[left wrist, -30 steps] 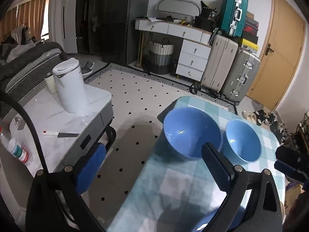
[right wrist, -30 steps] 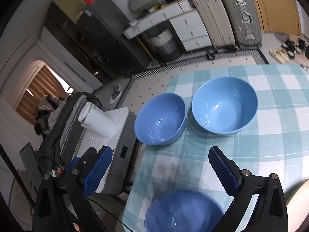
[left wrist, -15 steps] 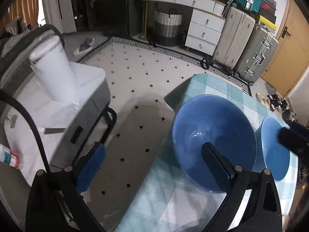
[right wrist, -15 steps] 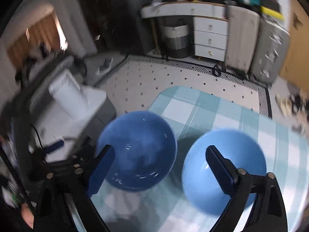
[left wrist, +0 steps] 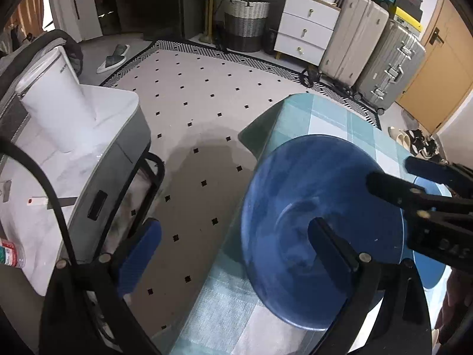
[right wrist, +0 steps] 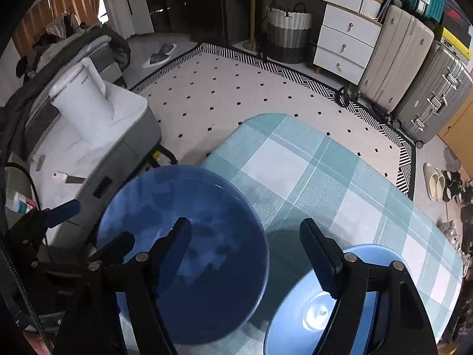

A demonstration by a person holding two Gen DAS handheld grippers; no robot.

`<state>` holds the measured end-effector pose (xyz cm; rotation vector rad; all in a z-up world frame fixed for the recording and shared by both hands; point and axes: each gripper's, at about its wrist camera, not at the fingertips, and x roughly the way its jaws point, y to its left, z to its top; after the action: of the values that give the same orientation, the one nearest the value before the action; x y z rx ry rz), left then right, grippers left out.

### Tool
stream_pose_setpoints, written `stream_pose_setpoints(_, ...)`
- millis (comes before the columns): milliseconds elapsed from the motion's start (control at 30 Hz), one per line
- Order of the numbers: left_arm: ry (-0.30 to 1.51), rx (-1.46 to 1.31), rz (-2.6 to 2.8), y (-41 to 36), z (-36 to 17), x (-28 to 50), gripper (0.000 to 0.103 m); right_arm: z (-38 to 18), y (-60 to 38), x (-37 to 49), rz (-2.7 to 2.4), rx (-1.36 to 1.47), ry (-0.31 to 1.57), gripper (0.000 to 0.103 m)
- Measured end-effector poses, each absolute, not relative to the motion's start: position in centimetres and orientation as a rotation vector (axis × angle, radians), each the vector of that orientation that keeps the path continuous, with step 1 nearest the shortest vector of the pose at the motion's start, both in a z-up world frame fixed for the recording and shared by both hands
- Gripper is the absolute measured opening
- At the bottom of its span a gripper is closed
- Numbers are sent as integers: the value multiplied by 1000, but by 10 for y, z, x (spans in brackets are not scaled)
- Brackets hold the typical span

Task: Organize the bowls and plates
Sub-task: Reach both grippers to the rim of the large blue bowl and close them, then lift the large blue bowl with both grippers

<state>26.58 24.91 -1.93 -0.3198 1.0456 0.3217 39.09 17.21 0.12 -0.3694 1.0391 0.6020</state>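
Observation:
A dark blue bowl point(left wrist: 319, 207) stands near the left corner of a table with a teal checked cloth point(left wrist: 322, 118). My left gripper point(left wrist: 230, 236) is open; its right finger reaches inside the bowl, its left finger hangs beyond the table edge. The same bowl shows in the right wrist view point(right wrist: 189, 254). My right gripper point(right wrist: 245, 248) is open, its left finger over this bowl, its right finger over a lighter blue bowl point(right wrist: 319, 310) beside it. That bowl's edge shows behind the right gripper in the left wrist view point(left wrist: 428, 269).
A white side table point(left wrist: 59, 159) with a white canister point(left wrist: 56, 103) stands left of the checked table. Beyond lie a dotted rug point(right wrist: 242, 88), a drawer unit point(right wrist: 343, 38), a basket point(right wrist: 289, 35) and suitcases point(right wrist: 414, 68).
Both grippers came down and forward over the bowls. My left gripper's right finger now reaches into the dark bowl, and my right gripper straddles both bowls.

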Motion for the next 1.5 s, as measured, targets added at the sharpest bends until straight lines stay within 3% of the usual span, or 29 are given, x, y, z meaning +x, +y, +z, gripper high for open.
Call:
stream_pose_setpoints(267, 1059, -337, 327, 251, -30, 269, 100, -21, 178, 401, 550, -367, 1081, 55)
stream_pose_setpoints(467, 1067, -341, 327, 248, -34, 271, 99, -28, 178, 404, 534, -382, 1086, 50)
stream_pose_setpoints(533, 1057, -359, 320, 250, -35, 270, 98, -30, 178, 404, 530, -387, 1088, 38)
stream_pose_setpoints(567, 1057, -364, 313, 250, -35, 270, 94, -31, 178, 403, 524, -393, 1089, 22)
stream_pose_setpoints(700, 1076, -349, 284, 245, -37, 274, 71, -32, 175, 403, 514, -378, 1088, 21)
stream_pose_setpoints(833, 1078, -305, 287, 239, -38, 275, 59, -32, 172, 403, 519, -359, 1095, 19)
stream_pose_setpoints(967, 1100, -308, 276, 237, -42, 277, 34, -32, 171, 402, 524, -341, 1106, 17)
stream_pose_setpoints(1300, 1102, -305, 277, 240, -47, 277, 14, -32, 168, 399, 538, -307, 1145, 12)
stream_pose_setpoints(1500, 1094, -315, 285, 241, -44, 273, 13, -29, 170, 393, 539, -330, 1144, 11)
